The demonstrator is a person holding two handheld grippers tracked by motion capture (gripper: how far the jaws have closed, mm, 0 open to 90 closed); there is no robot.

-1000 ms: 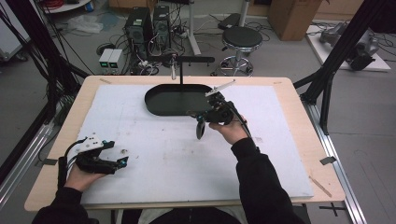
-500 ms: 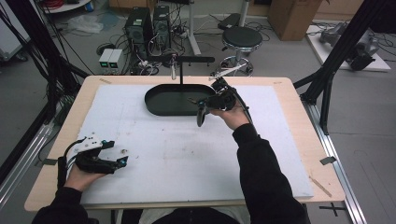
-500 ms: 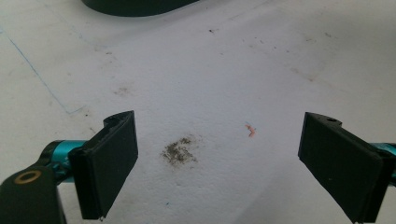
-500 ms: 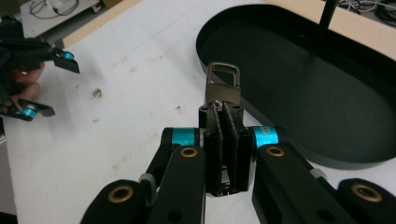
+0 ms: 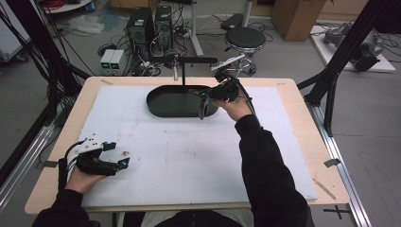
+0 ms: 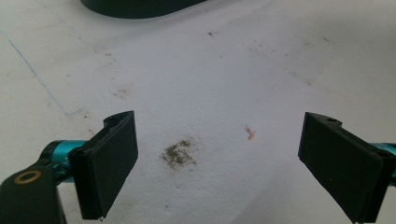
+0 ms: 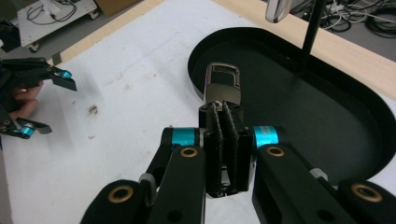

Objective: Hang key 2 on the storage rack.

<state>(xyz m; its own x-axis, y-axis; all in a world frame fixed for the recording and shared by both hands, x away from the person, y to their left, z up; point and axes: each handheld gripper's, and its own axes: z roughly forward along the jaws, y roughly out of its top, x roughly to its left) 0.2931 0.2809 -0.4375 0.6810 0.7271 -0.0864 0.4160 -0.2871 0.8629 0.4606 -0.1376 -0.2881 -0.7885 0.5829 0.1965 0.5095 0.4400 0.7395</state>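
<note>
High view: my right gripper, pinching the strap, has lifted to the tray edge, drop-off looks close; left gripper idles spread.

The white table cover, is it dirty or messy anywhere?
Yes. The white table cover has a dark crumbly smudge between the open left gripper jaws, plus a tiny pink fleck and faint specks.

A white sheet covers most of the wooden tabletop, marked near the left by a dark smudge. Beyond the far edge, on the floor, stand two computer towers, a round black stool and a cardboard box.
</note>
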